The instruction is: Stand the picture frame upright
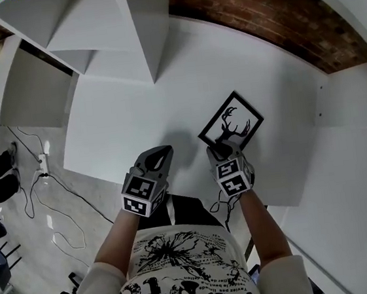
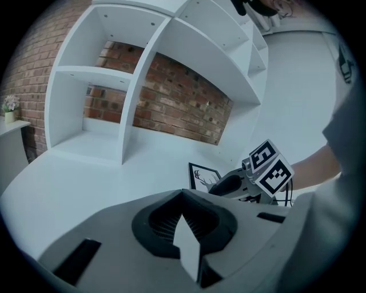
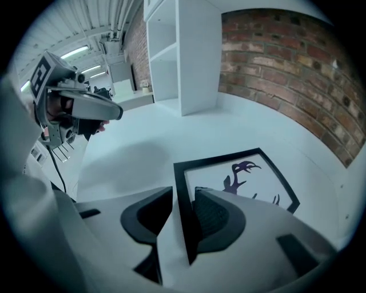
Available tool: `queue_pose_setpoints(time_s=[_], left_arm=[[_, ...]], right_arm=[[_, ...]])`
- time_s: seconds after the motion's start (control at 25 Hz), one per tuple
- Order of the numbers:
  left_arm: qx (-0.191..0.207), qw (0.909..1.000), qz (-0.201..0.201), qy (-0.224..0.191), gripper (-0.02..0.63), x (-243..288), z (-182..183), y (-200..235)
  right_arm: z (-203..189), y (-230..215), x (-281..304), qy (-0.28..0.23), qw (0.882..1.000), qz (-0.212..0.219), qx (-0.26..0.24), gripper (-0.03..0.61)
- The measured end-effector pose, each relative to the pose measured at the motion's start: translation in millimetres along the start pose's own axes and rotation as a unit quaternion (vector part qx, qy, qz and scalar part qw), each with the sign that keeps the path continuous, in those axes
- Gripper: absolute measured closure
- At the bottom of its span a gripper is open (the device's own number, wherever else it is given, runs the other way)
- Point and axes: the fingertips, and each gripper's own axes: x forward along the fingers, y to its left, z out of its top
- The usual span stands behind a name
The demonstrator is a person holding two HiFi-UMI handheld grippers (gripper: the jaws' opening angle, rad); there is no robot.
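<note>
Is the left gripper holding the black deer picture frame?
No, the jaws of the left gripper meet on nothing; the right gripper clamps the black deer picture frame.
</note>
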Motion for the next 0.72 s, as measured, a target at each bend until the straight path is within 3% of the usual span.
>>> queue_pose_setpoints(time_s=[0.4,0.72], left_arm=[[-0.005,1.0000,-0.006,0.005,0.607,-21,-2,6],[0.002,1.0000,-0.008,0.002,0.607,-45,-15,11]], right_arm=[[-4,1,2,0.011,0.997,-0.059,-0.044,0.494],[-9,26,-1,0.023,0.997,-0.046,-0.059,0.500]])
